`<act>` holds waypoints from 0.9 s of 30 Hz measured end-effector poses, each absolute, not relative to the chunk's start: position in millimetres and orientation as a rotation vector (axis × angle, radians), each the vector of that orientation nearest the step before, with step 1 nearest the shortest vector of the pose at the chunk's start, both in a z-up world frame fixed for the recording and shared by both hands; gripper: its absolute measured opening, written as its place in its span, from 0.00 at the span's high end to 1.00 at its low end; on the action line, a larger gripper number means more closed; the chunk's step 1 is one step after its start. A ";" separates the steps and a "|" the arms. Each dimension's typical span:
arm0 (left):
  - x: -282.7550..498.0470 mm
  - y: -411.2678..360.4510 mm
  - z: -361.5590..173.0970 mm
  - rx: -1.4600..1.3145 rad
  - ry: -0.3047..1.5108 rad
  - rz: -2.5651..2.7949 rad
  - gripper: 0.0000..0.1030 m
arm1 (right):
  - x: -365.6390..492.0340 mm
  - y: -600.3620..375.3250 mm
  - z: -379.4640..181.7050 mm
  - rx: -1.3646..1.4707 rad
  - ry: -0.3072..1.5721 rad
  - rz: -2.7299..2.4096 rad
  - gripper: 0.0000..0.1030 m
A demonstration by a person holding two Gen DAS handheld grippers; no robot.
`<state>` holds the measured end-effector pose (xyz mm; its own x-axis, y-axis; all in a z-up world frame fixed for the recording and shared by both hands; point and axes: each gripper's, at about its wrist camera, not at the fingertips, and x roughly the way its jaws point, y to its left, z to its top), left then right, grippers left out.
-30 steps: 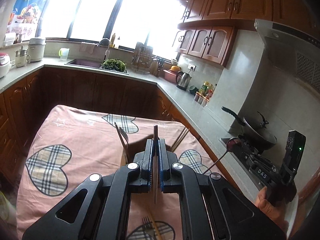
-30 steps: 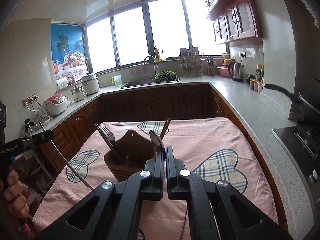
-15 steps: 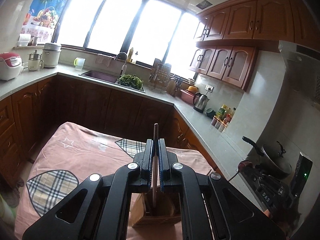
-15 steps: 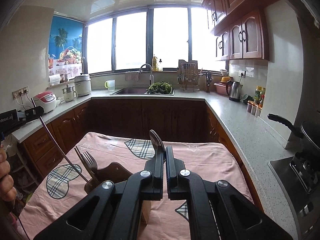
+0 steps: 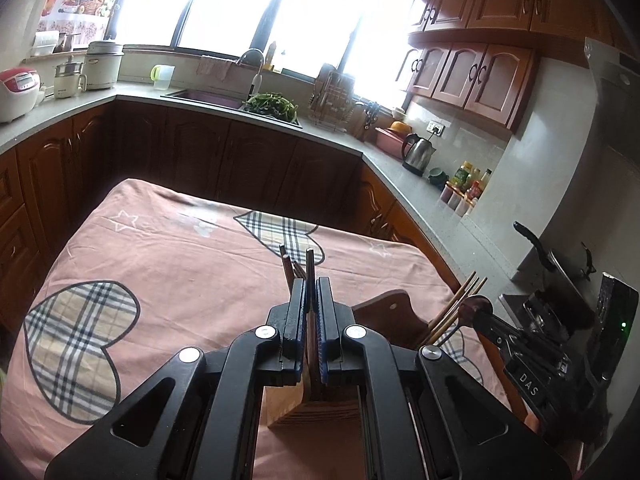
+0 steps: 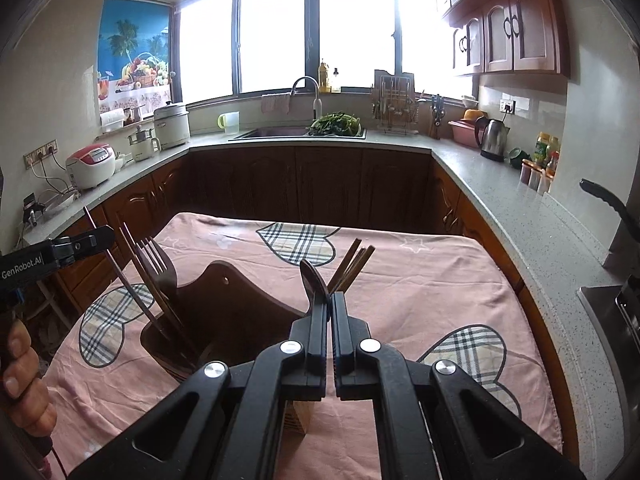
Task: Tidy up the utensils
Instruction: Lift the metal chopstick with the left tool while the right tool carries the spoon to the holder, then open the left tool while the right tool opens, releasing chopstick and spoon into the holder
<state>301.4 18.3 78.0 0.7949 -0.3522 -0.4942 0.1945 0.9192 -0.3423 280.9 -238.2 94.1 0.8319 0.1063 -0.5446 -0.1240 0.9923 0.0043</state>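
A wooden utensil holder [image 6: 224, 300] stands on the pink tablecloth, with a fork [image 6: 154, 256] in its left end and chopsticks [image 6: 352, 264] in its right end. My left gripper [image 5: 311, 284] is shut on a thin dark utensil [image 5: 310, 258] seen edge-on. In the right wrist view that utensil [image 6: 132, 292] slants down into the holder's left end beside the fork. My right gripper [image 6: 331, 296] is shut on a spoon [image 6: 314, 280], bowl up. The spoon [image 5: 470, 304] hangs next to the chopsticks [image 5: 460, 304] and its lower end is hidden.
The cloth-covered table [image 5: 168, 272] sits inside a U-shaped kitchen counter [image 6: 480, 168]. A pan [image 5: 560, 268] and stove stand close on the right. A hand [image 6: 20, 360] grips the left tool. A kettle [image 6: 494, 138] and bottles line the right counter.
Both grippers have come down and closer to the holder. The thin utensil's lower end now reaches into the holder's left end, and the spoon hangs lower beside the chopsticks.
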 end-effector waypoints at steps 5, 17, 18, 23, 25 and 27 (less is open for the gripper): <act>300.5 12.8 69.1 -0.254 0.584 -0.292 0.95 | 283.8 -238.1 82.7 -0.018 0.602 0.131 0.98; 305.0 10.7 68.8 -0.235 0.603 -0.296 0.95 | 285.6 -239.2 78.8 0.013 0.617 0.145 0.96; 305.5 10.5 67.7 -0.237 0.607 -0.296 0.95 | 285.1 -239.7 79.2 0.020 0.616 0.150 0.94; 306.5 10.7 63.7 -0.245 0.619 -0.299 0.95 | 283.2 -241.7 82.6 0.040 0.608 0.155 0.93; 305.9 10.0 63.5 -0.246 0.622 -0.300 0.95 | 281.7 -243.1 82.9 0.046 0.607 0.154 0.92; 304.9 9.7 63.4 -0.244 0.623 -0.301 0.95 | 279.3 -245.6 83.6 0.064 0.601 0.157 0.90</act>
